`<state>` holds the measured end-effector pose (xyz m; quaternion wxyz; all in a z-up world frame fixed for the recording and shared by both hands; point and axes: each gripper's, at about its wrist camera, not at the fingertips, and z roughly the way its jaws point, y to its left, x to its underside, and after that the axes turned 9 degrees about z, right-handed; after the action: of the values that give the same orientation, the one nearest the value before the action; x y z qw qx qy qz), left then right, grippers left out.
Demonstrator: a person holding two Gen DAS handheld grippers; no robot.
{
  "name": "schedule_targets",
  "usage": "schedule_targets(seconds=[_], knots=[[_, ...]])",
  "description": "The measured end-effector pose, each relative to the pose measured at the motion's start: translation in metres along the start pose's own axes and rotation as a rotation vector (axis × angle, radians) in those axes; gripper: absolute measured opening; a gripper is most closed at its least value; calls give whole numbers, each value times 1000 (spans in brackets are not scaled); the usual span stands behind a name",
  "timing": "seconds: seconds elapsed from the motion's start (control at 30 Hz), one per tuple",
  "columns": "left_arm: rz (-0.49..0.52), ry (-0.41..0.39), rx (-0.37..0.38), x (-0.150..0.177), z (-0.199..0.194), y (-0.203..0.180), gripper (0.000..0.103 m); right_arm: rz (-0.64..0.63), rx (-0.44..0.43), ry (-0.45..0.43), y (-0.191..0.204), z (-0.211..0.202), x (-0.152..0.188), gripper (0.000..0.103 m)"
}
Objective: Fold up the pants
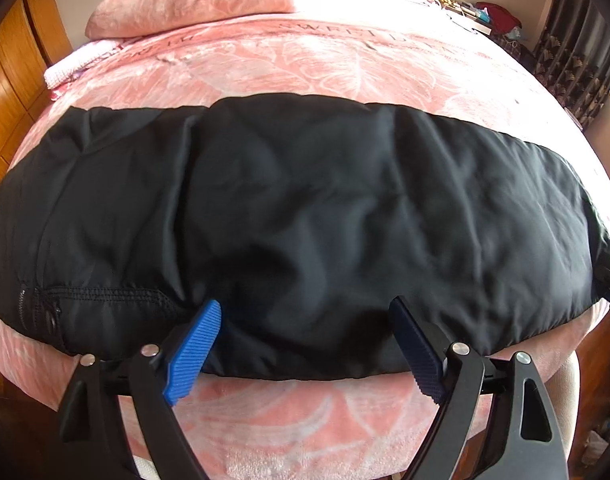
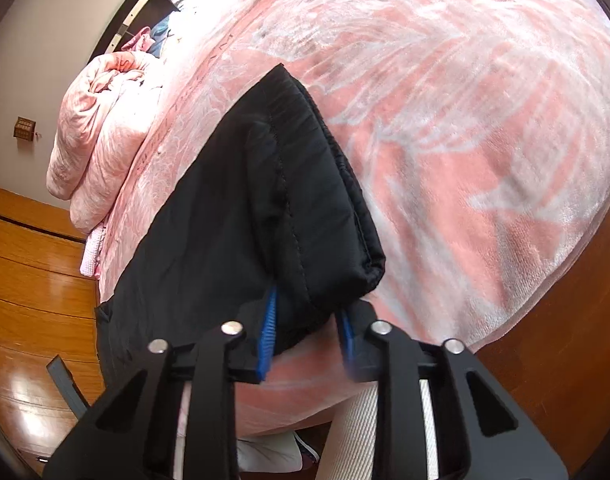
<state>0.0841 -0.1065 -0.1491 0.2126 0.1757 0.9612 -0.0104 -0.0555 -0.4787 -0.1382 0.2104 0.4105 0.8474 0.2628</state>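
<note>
A: Bed (image 1: pixel 345 56) first: it is filling both views under a pink leaf-print blanket (image 2: pixel 485 160), and a rolled pink quilt (image 1: pixel 193 0) is sitting at the far end.

B: And the pants?

A: I am seeing the black pants (image 1: pixel 305 200) lying flat across the near part of the bed, stretched side to side in the left wrist view and already doubled over, with the near edge running close to the bed's edge. A zipper (image 1: pixel 23 304) is showing at the left end.

B: What is the left claw doing?

A: I am holding the left claw (image 1: pixel 305 320) with its jaws spread wide over the near edge of the pants. The blue pads (image 1: pixel 193 352) are standing apart on either side of the cloth and gripping nothing.

B: And the right one?

A: The right claw (image 2: pixel 309 328) is sitting at the gathered waistband corner (image 2: pixel 345 248). That corner is lying between its pads, with the jaws fairly close together. I cannot tell whether they are pinching the cloth or only bracketing it.
</note>
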Motion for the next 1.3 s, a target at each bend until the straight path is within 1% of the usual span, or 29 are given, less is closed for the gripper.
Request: schedule_targets(seconds=[0.07,0.17,0.23,0.27,0.3,0.33,0.37,0.4,0.43,0.47,0.5,0.53,0.57,0.6,0.67,0.73,0.77,0.8,0.83,0.87,0.93,1.0,1.13,1.27,1.3], knots=[[-24,1,6,1,2,5,90,-63,-3,-28,18,-9,-1,12],[-45,-16,4,-2,-1,8,90,-108,-93,-68,41,-32,-12,11],[-56,-56,0,-7,-10,8,90,-130,-153,-95,55,-50,-21,10],[-58,-83,-5,-10,-15,7,90,-155,-167,-117,62,-59,-24,10],[-54,-110,-10,-13,-20,6,90,-178,-161,-144,67,-66,-26,10],[-47,-122,-7,-15,-22,3,90,-195,-136,-168,69,-69,-28,10],[-40,-117,4,-18,-21,2,91,-201,-94,-181,68,-67,-32,9],[-37,-103,15,-19,-17,-1,91,-177,-48,-178,60,-60,-37,9],[-28,-80,21,-18,-10,-5,91,-126,-8,-155,44,-48,-44,9],[-9,-51,20,-17,0,-8,91,-74,48,-113,26,-31,-47,10],[18,-24,11,-15,10,-14,91,-34,105,-65,10,-12,-49,10],[49,-14,-9,-12,17,-19,94,-1,141,-36,-6,4,-45,10],[64,-23,-20,-10,19,-22,94,4,149,-34,-14,12,-40,10],[66,-24,-16,-10,17,-21,94,-13,154,-51,-14,12,-35,10],[46,-24,4,-11,11,-14,92,-43,170,-81,-6,7,-31,10],[35,-69,-28,-11,-1,-9,92,-70,184,-98,4,3,-31,10],[52,-82,-55,-9,-4,-9,93,-84,194,-106,8,2,-30,10],[79,-68,-80,-8,0,-9,93,-90,204,-112,12,0,-29,10],[107,-20,-78,-7,11,-9,94,-96,215,-119,17,0,-28,10],[115,20,-53,-6,22,-7,95,-107,221,-132,23,-2,-26,10],[77,-1,-12,-6,20,1,95,-151,219,-178,41,-13,-23,10],[55,-19,24,-8,11,9,94,-203,182,-218,65,-25,-18,10],[-20,-82,35,-4,-16,34,94,-360,49,-258,128,-42,1,10],[-80,-110,9,0,-30,67,94,-542,-34,-233,195,-31,29,11],[-97,-113,6,7,-34,73,94,-580,-47,-219,209,-25,37,11]])
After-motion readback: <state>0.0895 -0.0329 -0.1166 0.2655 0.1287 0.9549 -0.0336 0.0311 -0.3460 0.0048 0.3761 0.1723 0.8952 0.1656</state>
